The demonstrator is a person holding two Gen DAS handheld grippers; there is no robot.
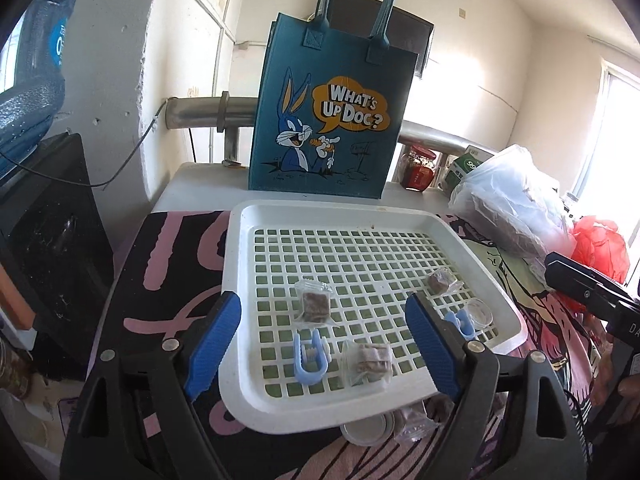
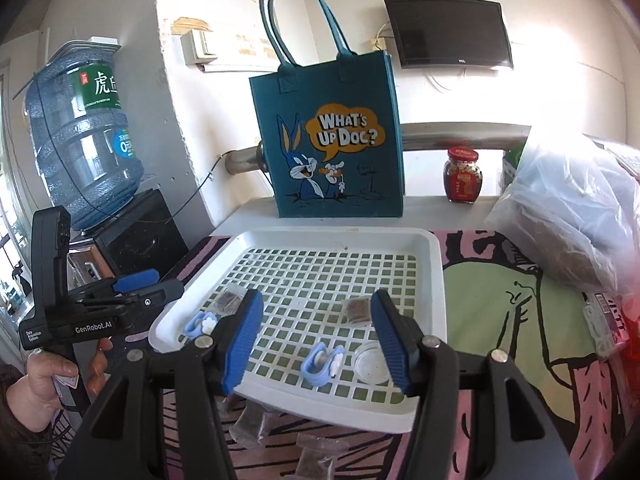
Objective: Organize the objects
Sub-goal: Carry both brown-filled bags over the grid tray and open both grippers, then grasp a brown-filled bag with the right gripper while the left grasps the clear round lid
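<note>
White walls, a dark wall screen (image 2: 448,32) and a big blue water bottle (image 2: 80,140) surrounded a table covered with a pink, black and green cartoon cloth (image 2: 500,300). On the cloth lay a white plastic tray with a grid of square holes (image 1: 240,280), and behind it stood upright a blue felt tote bag with a rabbit picture (image 1: 324,112).

Inside the tray were three clear packets holding brown blocks, one of them in the middle (image 1: 314,304), two light blue plastic clips (image 1: 310,362) and a small clear round lid (image 1: 478,312). More packets (image 2: 316,460) and a white round lid (image 1: 366,428) lay on the cloth just beside the tray's near edge.

The left gripper (image 1: 324,344) and the right gripper (image 2: 316,344) both hovered above the tray with fingers wide apart, holding nothing.

The packets looked thin and slippery, so I think a pinch could slide off them. A finger pressed down might also catch in a grid hole and push the light tray.
</note>
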